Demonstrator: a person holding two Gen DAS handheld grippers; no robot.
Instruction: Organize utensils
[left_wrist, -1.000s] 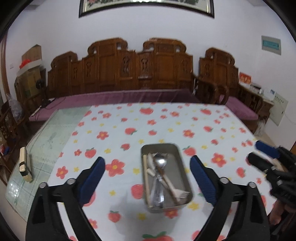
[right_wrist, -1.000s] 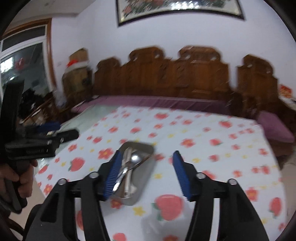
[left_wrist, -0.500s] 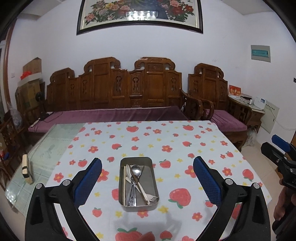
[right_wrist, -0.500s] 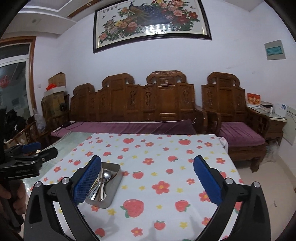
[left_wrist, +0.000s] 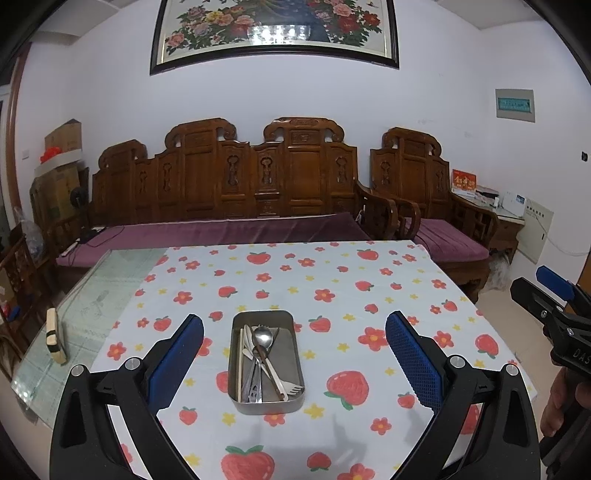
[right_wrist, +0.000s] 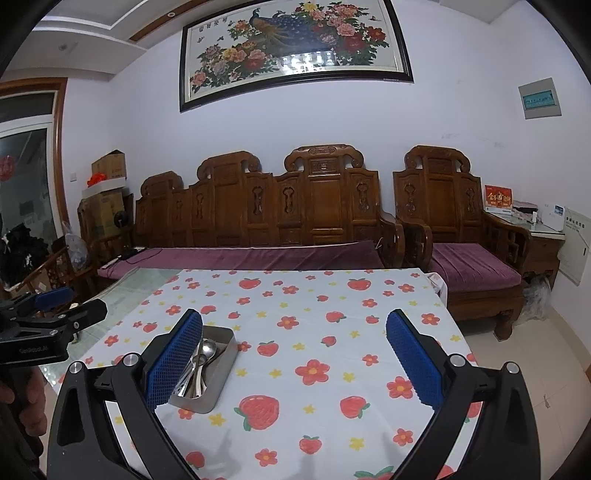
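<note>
Left claw: we see our left gripper (left_wrist: 294, 363) with its blue pads spread wide and nothing between them; it hangs above the near edge of the table.
Right claw: our right gripper (right_wrist: 294, 363) has just been opening, and its pads now stand as far apart as they go, gripping nothing.
Tray: we find the metal tray (left_wrist: 266, 363) on the tablecloth (left_wrist: 332, 280), near the table's near edge and about midway along it. In the right wrist view the tray (right_wrist: 218, 376) sits just behind our left pad, partly hidden.
Utensils: a spoon (left_wrist: 263, 336), a white fork (left_wrist: 284, 384) and other cutlery lie lengthwise inside the tray, overlapping, toward its left side.
Table: the strawberry cloth leaves the table's left strip of glass (left_wrist: 92, 295) bare; a small pale block (left_wrist: 55, 341) rests there near the left edge.
Behind: a carved wooden bench (left_wrist: 229, 184) runs along the far edge.
</note>
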